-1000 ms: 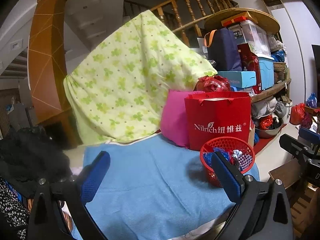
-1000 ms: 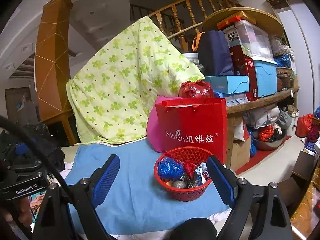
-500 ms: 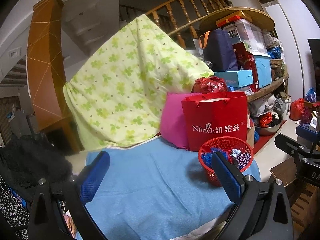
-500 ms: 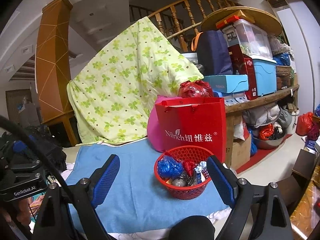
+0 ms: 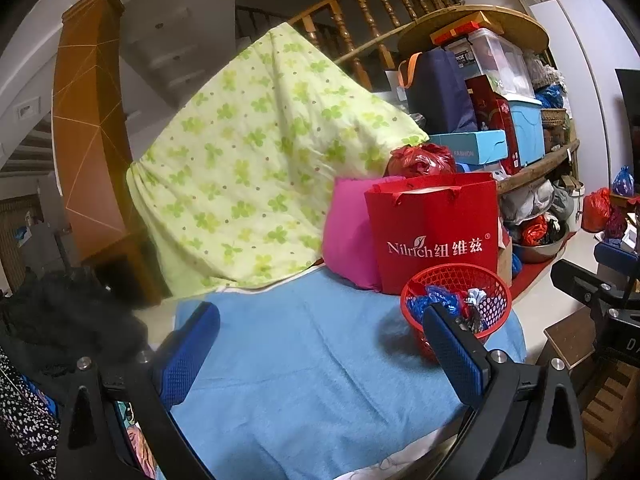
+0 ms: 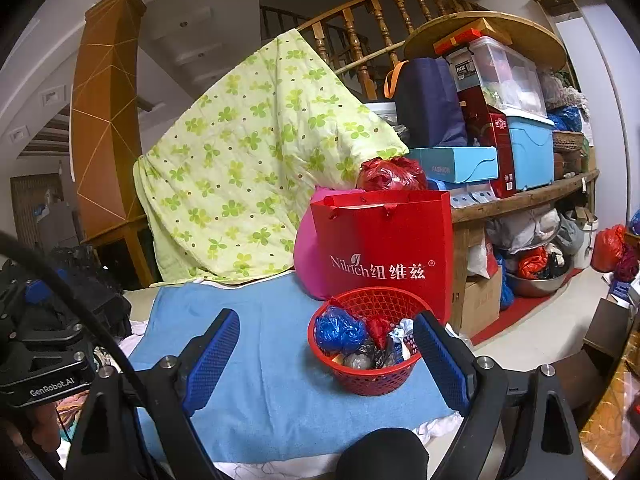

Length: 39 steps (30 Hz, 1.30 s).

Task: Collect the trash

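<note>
A red mesh basket (image 6: 366, 376) stands on a blue towel (image 6: 264, 376), holding crumpled trash: a blue wrapper (image 6: 338, 330), a red scrap and dark foil. It also shows in the left wrist view (image 5: 486, 280). My right gripper (image 6: 326, 356) is open and empty, hovering just in front of the basket. My left gripper (image 5: 320, 346) is open and empty above the blue towel (image 5: 304, 352), with the basket behind its right finger.
A red Nilrich paper bag (image 6: 384, 248) and a pink cushion (image 5: 346, 236) stand behind the basket. A green-flowered quilt (image 6: 256, 160) drapes over the stair rail. Cluttered shelves (image 6: 520, 196) fill the right. Black clothing (image 5: 60, 320) lies left.
The left gripper has shifted slightly; the scene sits a little lower and more left in its view. The right gripper has hardly moved. Both stay open.
</note>
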Motion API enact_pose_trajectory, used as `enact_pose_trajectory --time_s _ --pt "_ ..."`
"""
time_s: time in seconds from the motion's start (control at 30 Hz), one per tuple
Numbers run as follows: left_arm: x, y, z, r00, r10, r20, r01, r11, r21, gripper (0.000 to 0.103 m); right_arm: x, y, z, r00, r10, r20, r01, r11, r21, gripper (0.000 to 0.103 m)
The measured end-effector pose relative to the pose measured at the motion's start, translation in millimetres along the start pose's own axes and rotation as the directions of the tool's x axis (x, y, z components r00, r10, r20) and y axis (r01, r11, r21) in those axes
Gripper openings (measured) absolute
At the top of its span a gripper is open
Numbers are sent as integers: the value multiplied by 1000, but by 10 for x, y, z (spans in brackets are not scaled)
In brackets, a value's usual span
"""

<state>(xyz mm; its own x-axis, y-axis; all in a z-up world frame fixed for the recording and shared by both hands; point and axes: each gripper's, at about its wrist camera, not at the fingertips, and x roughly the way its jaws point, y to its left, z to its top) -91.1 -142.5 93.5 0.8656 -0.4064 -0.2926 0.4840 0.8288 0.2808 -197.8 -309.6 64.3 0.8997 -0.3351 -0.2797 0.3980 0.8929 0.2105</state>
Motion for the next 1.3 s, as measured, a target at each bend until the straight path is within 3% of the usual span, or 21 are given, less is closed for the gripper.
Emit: enact_pose_trajectory --time_s 1.3 --pt "2 74 -128 1000 -21 -16 22 999 49 101 43 -7 31 1000 -17 -6 17 1000 6 91"
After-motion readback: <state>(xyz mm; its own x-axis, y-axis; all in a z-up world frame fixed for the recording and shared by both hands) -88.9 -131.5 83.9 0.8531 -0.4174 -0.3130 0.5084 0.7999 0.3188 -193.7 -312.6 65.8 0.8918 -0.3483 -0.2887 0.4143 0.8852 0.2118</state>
